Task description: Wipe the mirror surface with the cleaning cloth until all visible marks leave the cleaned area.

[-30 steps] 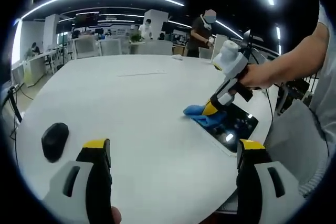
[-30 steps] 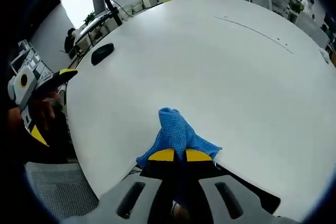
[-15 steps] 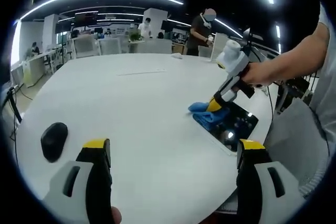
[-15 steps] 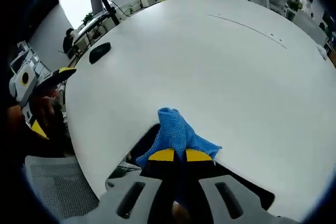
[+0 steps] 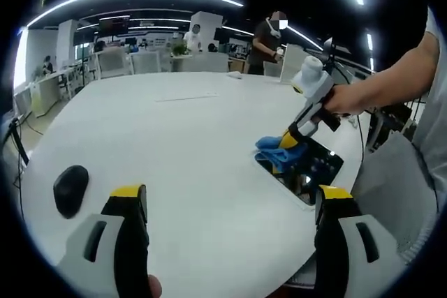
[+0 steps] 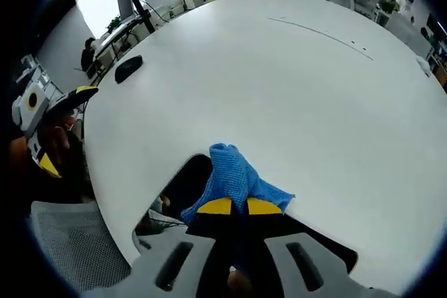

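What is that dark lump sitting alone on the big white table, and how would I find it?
Start at the white table. The mirror and blue cloth lie near its right edge; look to the opposite side. There sits a black computer mouse, rounded, alone on bare tabletop.

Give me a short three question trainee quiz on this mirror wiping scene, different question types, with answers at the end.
1. True or false: the right gripper is shut on the blue cleaning cloth.
2. Multiple choice: the cloth lies on A) the dark flat mirror, B) a chair, C) the floor.
3. Fill in: the left gripper is ____.

Key: 1 true. 2 A. 3 open, holding nothing, with the black computer mouse on the white round table beyond it.
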Demonstrator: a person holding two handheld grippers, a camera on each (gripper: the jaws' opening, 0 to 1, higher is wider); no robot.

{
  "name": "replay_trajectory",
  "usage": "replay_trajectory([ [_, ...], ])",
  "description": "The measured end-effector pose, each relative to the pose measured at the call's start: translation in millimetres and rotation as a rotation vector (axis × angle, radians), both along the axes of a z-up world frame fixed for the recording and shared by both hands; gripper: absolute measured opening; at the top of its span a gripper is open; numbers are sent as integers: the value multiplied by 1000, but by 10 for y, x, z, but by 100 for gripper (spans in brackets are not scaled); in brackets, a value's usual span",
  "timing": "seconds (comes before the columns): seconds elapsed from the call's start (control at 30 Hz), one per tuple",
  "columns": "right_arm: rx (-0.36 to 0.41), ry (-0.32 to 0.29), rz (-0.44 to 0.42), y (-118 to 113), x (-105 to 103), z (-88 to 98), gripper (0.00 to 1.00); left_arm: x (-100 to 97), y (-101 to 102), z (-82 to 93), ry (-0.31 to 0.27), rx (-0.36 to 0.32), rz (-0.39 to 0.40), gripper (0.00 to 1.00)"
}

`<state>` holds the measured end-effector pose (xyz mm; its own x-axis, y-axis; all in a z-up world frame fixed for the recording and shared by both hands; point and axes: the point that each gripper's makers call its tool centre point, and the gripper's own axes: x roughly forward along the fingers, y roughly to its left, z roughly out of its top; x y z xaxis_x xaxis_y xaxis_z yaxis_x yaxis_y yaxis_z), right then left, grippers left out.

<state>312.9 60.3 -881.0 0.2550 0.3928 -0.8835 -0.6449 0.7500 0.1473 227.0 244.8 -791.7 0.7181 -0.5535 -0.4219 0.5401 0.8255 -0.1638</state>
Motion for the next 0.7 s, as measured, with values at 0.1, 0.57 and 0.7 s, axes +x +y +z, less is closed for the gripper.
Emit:
replay_trajectory([
  [0.1, 5, -5, -16, 0, -4, 0, 0, -11, -34, 6, 1, 1, -7, 99],
  [0.57, 7, -8, -36, 20, -147, 7, 0, 23, -34, 38, -6, 7, -14, 99],
  [0.7, 4, -18, -26, 23, -205, 7, 0, 22, -45, 57, -8, 7, -12, 99],
])
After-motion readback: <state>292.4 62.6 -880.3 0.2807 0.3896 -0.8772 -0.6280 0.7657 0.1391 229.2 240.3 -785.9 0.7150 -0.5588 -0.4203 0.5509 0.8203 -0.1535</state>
